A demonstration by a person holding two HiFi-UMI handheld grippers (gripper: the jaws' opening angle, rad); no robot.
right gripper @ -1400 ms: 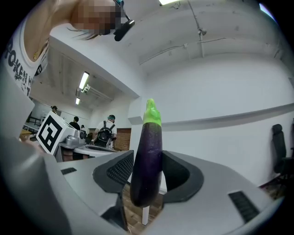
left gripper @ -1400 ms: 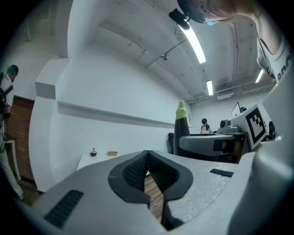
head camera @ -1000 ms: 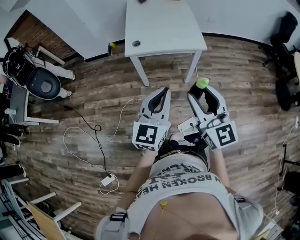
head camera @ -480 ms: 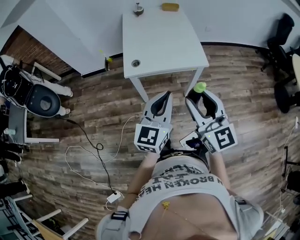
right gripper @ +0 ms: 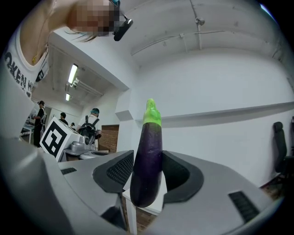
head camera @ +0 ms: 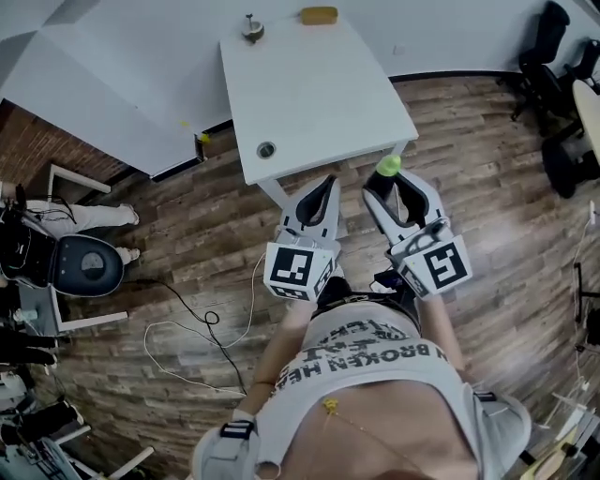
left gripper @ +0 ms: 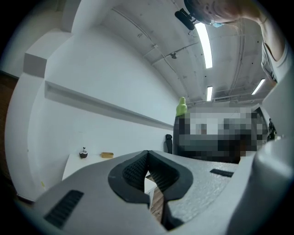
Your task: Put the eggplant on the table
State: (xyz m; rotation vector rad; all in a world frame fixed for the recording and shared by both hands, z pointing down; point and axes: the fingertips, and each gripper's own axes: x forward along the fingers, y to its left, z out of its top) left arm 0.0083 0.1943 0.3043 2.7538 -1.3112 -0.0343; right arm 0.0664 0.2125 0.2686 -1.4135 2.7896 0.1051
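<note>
Where the wood-plank floor (head camera: 159, 244) meets the white wall (head camera: 122, 103), a white table (head camera: 309, 94) stands with its near edge just ahead of both grippers. At the bottom of the head view is the torso of the person (head camera: 375, 394) holding them, and dark office chairs (head camera: 562, 150) stand well apart at the right.

The left gripper (head camera: 323, 183) is clenched on nothing: its own view shows the tips of its black pads (left gripper: 133, 172) meeting, with only a slit of floor and table showing below them. It points at the table's near edge, close to the slanted front leg (head camera: 274, 194).

The right gripper (right gripper: 146, 172) is grasping the eggplant (right gripper: 148, 160), both ribbed pads pressed against its purple sides. The eggplant stands upright between the jaws, above the floor and not on the tabletop. Its green cap (head camera: 388, 166) sticks up and, seen from the head camera, lies just beside the table's near right corner and leg.

A white cable (head camera: 202, 323) loops over the floor to the left of the person. On the tabletop, a round hole (head camera: 266, 148) sits near the front left corner. Along the far edge rest a yellow block (head camera: 319, 15) and a small dark round object with a stem (head camera: 251, 28), a little apart from each other.
</note>
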